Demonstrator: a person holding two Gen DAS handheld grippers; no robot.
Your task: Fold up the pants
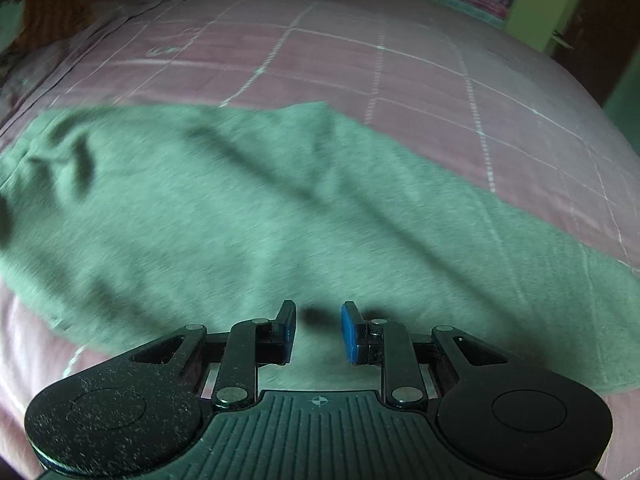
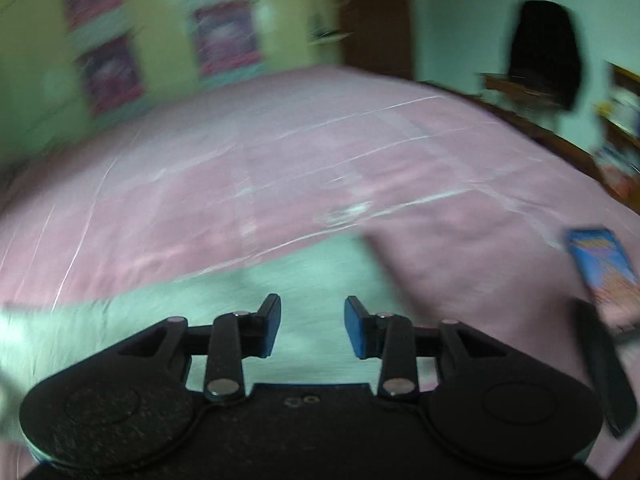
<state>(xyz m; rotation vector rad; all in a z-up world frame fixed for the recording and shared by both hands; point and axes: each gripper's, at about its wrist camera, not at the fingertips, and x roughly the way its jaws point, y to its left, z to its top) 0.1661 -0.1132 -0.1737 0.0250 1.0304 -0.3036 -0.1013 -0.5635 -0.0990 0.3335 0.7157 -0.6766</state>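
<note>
The green pants (image 1: pixel 240 208) lie spread flat across the pink bed, running from the left to the lower right in the left wrist view, with a few creases near their left end. My left gripper (image 1: pixel 318 308) hovers over their near edge, its blue pads apart and nothing between them. In the blurred right wrist view one end of the pants (image 2: pixel 280 280) shows pale green under my right gripper (image 2: pixel 312 300). That gripper stands open, with no cloth between its fingers.
A pink bedsheet (image 1: pixel 360 60) with white grid lines covers the bed (image 2: pixel 240 160). A blue printed packet (image 2: pixel 600 268) lies at the right, beside a dark strap (image 2: pixel 608 372). An orange cloth (image 1: pixel 44 12) sits at the far left corner. Green walls with posters stand behind.
</note>
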